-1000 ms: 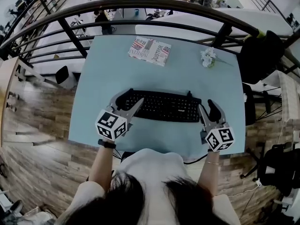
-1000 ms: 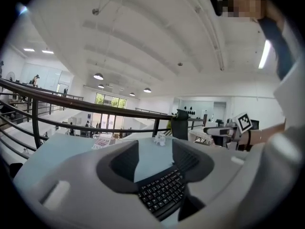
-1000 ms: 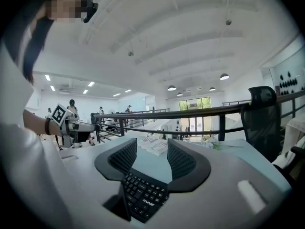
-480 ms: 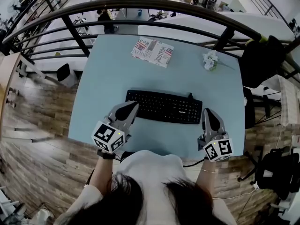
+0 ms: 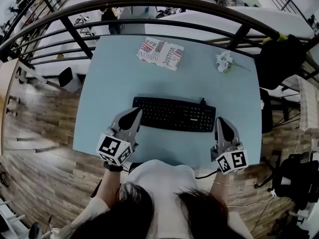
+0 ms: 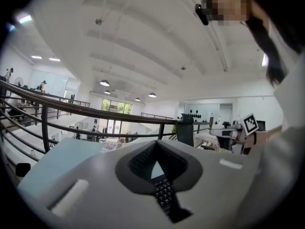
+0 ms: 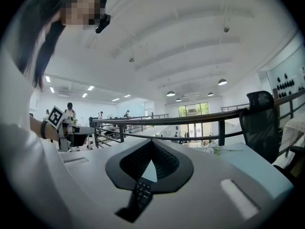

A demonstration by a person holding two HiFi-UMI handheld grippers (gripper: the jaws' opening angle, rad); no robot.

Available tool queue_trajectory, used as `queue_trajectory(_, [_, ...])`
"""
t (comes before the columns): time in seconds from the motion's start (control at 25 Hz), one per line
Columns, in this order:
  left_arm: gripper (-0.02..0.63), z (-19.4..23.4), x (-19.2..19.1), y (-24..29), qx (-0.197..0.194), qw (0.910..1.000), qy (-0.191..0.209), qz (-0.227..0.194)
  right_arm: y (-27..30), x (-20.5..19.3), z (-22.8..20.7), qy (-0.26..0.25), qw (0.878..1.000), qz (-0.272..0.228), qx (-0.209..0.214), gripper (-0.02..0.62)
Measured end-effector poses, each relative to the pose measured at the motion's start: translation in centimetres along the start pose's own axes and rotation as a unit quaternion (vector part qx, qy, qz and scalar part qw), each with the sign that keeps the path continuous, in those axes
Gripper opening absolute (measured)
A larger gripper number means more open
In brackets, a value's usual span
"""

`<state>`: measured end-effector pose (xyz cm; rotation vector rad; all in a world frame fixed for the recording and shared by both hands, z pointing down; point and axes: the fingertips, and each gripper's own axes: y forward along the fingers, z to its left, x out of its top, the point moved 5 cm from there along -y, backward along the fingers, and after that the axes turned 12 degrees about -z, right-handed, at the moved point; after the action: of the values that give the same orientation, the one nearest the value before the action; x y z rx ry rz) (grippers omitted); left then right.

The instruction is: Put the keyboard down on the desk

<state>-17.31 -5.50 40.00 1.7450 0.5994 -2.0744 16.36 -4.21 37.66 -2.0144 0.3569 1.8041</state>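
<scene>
Now back off the keyboard (image 5: 174, 113) — left gripper (image 5: 135, 111), right gripper (image 5: 220, 120), closed, empty, tips forward.

the keyboard (image 5: 174, 114) was black on a pale blue desk (image 5: 114, 78). beyond the keyboard, a book (image 5: 160, 53) wore red-white-blue stars and stripes — the flowers (image 5: 224, 60) white. flanking the keyboard, the grey left gripper (image 5: 134, 112) and right gripper (image 5: 220, 122) bore black-and-white square markers.

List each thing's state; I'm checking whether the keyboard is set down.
keyboard: flat on the desk, not gripped.
left hand-held gripper: shut, empty, by the keyboard's left end.
right hand-held gripper: shut, empty, by the keyboard's right end.
magazine: closed, lying flat.
flower sprig: lying on the desk.
</scene>
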Motion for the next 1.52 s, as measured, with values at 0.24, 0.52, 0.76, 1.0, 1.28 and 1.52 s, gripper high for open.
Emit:
queue_trajectory(0.24, [0.057, -0.2, -0.5, 1.1, -0.018, 0.9997, 0.012, 0.013, 0.7, -0.5, 0.3, 0.004, 1.000, 0.011, 0.003, 0.000])
queue_trajectory(0.52, [0.057, -0.4, -0.8, 1.5, -0.024, 0.9995, 0.009, 0.019, 1.4, -1.7, 1.2, 0.017, 1.000, 0.021, 0.014, 0.000])
queue_trajectory(0.76, [0.057, -0.5, -1.1, 1.5, -0.026, 0.9994, 0.007, 0.023, 1.7, -1.7, 1.1, 0.016, 1.000, 0.022, 0.012, 0.000])
queue_trajectory(1.0, [0.057, 0.0, -1.3, 1.5, -0.024, 0.9994, 0.008, 0.025, 1.8, -1.5, 1.2, 0.011, 1.000, 0.018, 0.010, 0.000])
queue_trajectory(1.28, [0.057, 0.5, -1.2, 1.3, -0.019, 0.9995, 0.009, 0.024, 2.1, -1.1, 1.3, 0.012, 1.000, 0.013, 0.005, 0.000])
queue_trajectory(1.52, [0.057, 0.9, -1.3, 1.1, -0.015, 0.9995, 0.010, 0.025, 2.2, -1.6, 1.4, 0.009, 1.000, 0.019, -0.003, 0.000])
